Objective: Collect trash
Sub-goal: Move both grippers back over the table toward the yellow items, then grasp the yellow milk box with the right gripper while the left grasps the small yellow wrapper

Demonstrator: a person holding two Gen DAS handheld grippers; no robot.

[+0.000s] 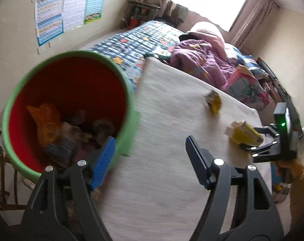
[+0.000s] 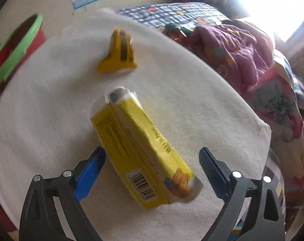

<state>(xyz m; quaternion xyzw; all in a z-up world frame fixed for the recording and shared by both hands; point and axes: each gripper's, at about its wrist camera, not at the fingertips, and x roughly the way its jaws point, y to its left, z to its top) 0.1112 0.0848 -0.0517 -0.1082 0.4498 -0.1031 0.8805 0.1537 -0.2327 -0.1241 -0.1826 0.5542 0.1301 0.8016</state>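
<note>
My left gripper [image 1: 150,158] hangs with its jaws spread wide and nothing between them, one blue pad [image 1: 103,160] over the near rim of the trash bin [image 1: 17,104], the other over the white towel-covered table [image 1: 162,180]. The bin has a green rim and a red inside, and it stands just beside the table's left edge. Inside it lie an orange wrapper [image 1: 44,120] and a heap of other scraps too blurred to name.

My right gripper [image 2: 152,166] is also wide open, its fingers set on either side of a yellow carton [image 2: 138,146] that lies on the table [image 2: 41,110]. The carton has a barcode and a cartoon bear at the end nearest me, and a torn clear wrap at the far end. Neither pad touches it as far as I can tell; the blue pad [image 2: 89,172] is just beside its left face, the dark one stands clearly off to the right.

Farther along the cloth, well apart from the carton, sits a small crumpled yellow wrapper [image 2: 118,54]. From my left camera the same wrapper [image 1: 213,101] lies near the table's far side, and the carton [image 1: 244,134] sits at the fingertips of the right gripper [image 1: 250,138].

Behind the table is a bed [image 1: 136,40] with a blue patterned sheet and a rumpled purple quilt [image 1: 202,60]. Charts [image 1: 67,14] hang on the wall.
</note>
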